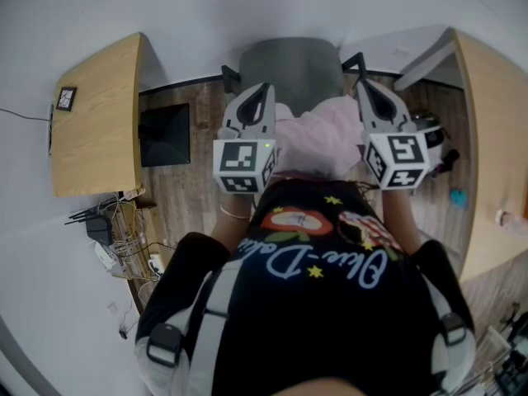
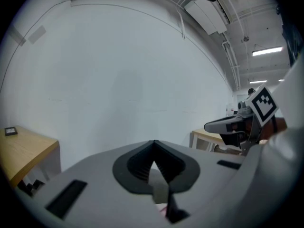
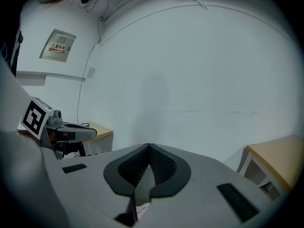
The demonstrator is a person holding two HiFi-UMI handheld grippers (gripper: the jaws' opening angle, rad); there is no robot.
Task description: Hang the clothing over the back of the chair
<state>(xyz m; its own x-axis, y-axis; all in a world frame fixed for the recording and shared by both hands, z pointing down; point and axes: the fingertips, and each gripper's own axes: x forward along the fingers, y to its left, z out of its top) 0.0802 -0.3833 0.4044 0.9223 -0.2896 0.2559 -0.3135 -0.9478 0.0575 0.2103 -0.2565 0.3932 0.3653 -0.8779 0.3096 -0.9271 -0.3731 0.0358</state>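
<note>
A pale pink garment (image 1: 318, 139) hangs between my two grippers, in front of the person's black shirt. Just beyond it stands a grey chair (image 1: 290, 64) with black armrests. My left gripper (image 1: 266, 89) is shut on the garment's left side. In the left gripper view its jaws (image 2: 153, 148) meet, with a sliver of pink cloth (image 2: 164, 209) low between them. My right gripper (image 1: 364, 85) is shut on the right side; in the right gripper view its jaws (image 3: 149, 150) meet over a pale strip of cloth (image 3: 138, 213). Both point toward a white wall.
A wooden desk (image 1: 95, 114) stands at the left with a black panel (image 1: 165, 134) beside it. Another wooden desk (image 1: 495, 139) is at the right. Cables and a power strip (image 1: 115, 229) lie on the floor at the left. Small clutter (image 1: 431, 130) sits right of the chair.
</note>
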